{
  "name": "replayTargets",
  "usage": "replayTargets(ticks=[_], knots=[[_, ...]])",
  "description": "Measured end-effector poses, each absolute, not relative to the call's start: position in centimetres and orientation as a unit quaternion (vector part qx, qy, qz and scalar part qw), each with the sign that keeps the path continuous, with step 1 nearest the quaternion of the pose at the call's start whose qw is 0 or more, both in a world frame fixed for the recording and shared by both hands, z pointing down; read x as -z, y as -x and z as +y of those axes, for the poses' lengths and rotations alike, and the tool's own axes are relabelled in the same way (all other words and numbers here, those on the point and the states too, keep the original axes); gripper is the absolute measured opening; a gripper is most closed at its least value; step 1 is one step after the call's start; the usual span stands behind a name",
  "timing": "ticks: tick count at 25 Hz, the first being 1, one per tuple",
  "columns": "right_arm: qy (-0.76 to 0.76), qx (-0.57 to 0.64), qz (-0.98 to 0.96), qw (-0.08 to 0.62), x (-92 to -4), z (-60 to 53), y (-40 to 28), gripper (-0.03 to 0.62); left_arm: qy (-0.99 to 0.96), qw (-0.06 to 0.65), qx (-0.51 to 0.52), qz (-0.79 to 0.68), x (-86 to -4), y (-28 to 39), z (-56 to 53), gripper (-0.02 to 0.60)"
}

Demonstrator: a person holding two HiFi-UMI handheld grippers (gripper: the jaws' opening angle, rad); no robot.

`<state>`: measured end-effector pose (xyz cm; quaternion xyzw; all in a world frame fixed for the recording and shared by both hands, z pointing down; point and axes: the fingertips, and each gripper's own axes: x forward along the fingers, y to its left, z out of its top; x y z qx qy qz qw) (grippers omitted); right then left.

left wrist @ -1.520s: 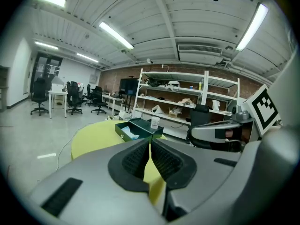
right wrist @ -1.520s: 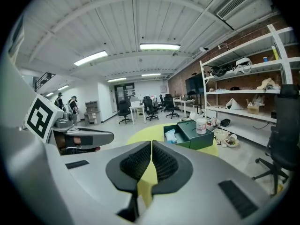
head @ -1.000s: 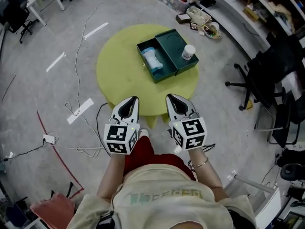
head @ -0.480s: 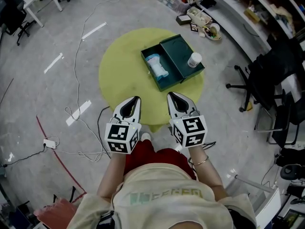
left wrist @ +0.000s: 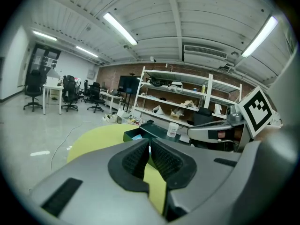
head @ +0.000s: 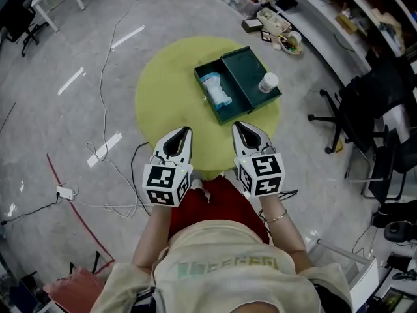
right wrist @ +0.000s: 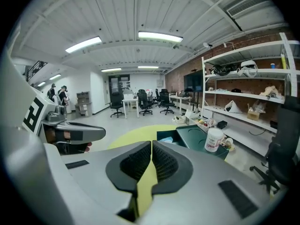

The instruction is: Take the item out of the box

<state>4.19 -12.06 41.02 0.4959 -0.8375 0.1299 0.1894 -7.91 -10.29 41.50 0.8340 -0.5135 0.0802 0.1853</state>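
Sizing up the reach: both grippers sit short of the box (head: 228,115), over the bench (head: 166,83) edge on the box's near side. L gripper (head: 184,131) jaws together, nothing btwn them. R gripper (head: 238,126) same: pads meeting, empty.

Item (head: 215,89) = white/blue packet lying flat in the box's open half. Lid (head: 246,64) is folded out to the right of it, w/ a white jar (head: 268,81) standing on the lid.

Box sits diagonal to the person, near corner pointing roughly btwn the two grippers. Item's long axis runs along the box's long walls, near-right to far-left in head view. Item is ahead of both: up-right of L jaws, up-left of R jaws. R looks a bit nearer, but it's a close call.

My read: task not started, item untouched in the box. Next move needs the jaws opened, a reach over the box's near wall, and the jaws set across the item's short side, not along it. Risk: clipping the wall, or the jar if R comes in wide.
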Motion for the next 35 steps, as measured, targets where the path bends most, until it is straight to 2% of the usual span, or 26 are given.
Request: replayTargets(ticks=[35], knots=[[-0.381,-0.120,-0.860,0.316,-48.5,-26.5,-3.3,0.037,-0.759,0.214,-0.078,-0.610,-43.6,8.0,-20.1,0.031]])
